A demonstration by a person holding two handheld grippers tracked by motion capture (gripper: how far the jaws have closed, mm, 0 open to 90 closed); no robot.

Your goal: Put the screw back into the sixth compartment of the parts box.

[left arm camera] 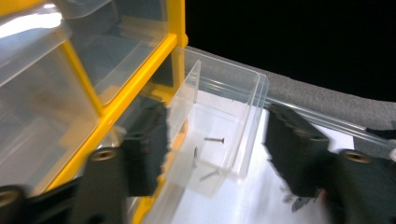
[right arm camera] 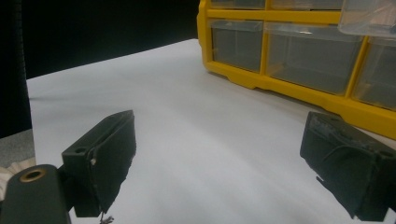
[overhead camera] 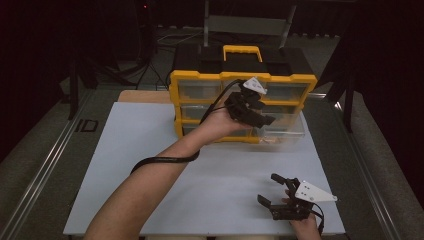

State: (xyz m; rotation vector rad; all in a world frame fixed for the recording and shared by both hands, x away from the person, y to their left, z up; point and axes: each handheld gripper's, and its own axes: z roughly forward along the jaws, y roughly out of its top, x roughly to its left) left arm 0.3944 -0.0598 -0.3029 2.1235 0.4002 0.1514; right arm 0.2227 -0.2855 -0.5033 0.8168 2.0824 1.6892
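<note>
A yellow organizer cabinet (overhead camera: pixel 240 77) with clear drawers stands at the back of the white board (overhead camera: pixel 150 150). Its lower right drawer (overhead camera: pixel 285 129) is pulled out. In the left gripper view this clear drawer (left arm camera: pixel 243 100) holds a few small dark screws (left arm camera: pixel 214 139). My left gripper (overhead camera: pixel 262 112) is at the cabinet front, open, with its jaws either side of the drawer (left arm camera: pixel 219 154) and a gap on the right side. My right gripper (overhead camera: pixel 268 188) hovers low near the board's front right, open and holding nothing (right arm camera: pixel 219 158).
The cabinet has a yellow carry handle (overhead camera: pixel 242 50) on its black top. Closed drawers (right arm camera: pixel 308 56) fill the rest of its face. A cable (overhead camera: pixel 165 160) loops off the left forearm. Grey floor and a metal rail (overhead camera: pixel 45 165) flank the board.
</note>
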